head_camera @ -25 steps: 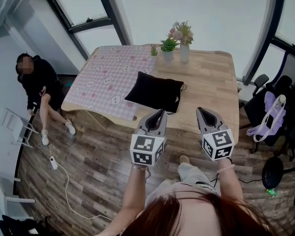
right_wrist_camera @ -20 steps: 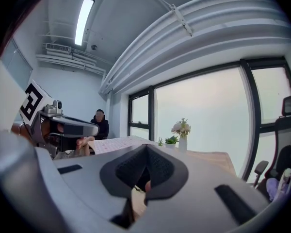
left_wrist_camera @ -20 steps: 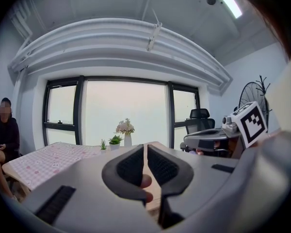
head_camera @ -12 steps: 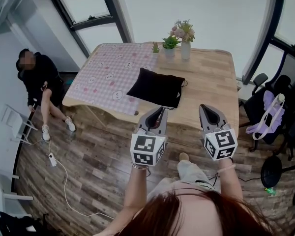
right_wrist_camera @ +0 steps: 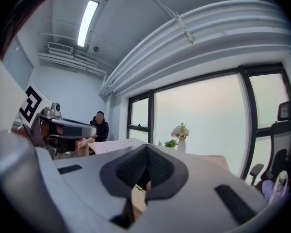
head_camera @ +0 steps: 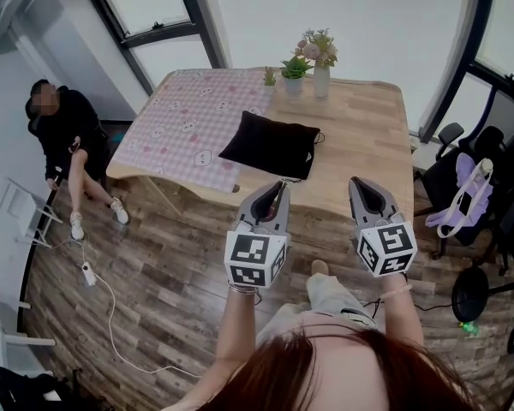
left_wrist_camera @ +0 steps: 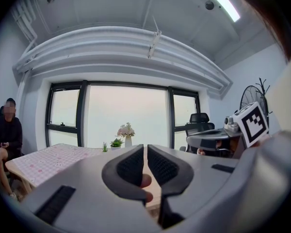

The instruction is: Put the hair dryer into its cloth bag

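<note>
Head view shows the black cloth bag (head_camera: pixel 270 144) lying flat on the wooden table (head_camera: pixel 368 144), its left edge over the pink checked cloth (head_camera: pixel 184 122), while the left hand-held gripper (head_camera: pixel 278 187) and right hand-held gripper (head_camera: pixel 360 183) hang nearer, short of the table's near edge, both closed and empty.

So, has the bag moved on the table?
No. The bag lies as before, its left corner still over the tablecloth edge.

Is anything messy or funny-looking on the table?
Nothing is spilled or broken. The black cloth bag lies crooked to the table edges, its left corner on the pink checked tablecloth, which covers only the table's left part.
</note>
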`<state>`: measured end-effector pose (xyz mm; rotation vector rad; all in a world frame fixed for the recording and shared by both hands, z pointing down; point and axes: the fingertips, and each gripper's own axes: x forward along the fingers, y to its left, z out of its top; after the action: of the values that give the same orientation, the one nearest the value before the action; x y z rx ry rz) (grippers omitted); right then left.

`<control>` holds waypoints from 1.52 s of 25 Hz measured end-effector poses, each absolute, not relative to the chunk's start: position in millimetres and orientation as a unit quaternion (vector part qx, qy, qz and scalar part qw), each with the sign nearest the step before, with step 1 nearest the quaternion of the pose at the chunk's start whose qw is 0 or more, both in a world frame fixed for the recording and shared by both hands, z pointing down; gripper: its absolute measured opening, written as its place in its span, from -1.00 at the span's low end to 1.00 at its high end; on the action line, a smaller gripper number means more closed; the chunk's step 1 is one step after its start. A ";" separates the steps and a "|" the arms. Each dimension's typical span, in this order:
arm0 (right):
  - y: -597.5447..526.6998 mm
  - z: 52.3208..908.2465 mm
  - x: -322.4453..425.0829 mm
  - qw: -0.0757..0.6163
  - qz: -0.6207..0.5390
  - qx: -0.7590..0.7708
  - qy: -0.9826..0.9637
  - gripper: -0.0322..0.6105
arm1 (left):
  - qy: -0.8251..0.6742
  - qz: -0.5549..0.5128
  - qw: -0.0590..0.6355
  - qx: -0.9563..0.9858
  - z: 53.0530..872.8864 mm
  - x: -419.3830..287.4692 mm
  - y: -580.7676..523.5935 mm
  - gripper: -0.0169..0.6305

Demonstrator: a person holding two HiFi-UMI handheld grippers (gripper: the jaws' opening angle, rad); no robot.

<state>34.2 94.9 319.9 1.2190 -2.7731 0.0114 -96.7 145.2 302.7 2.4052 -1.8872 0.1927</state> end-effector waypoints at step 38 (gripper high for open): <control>65.7 305.5 70.5 0.067 -0.024 0.380 -0.922 -0.90 | -0.626 0.068 0.055 0.775 302.9 -48.5 105.7 -0.86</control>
<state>70.5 65.7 305.5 1.1451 -2.7804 -0.0719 -48.5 105.7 302.9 2.3529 -1.9014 0.2055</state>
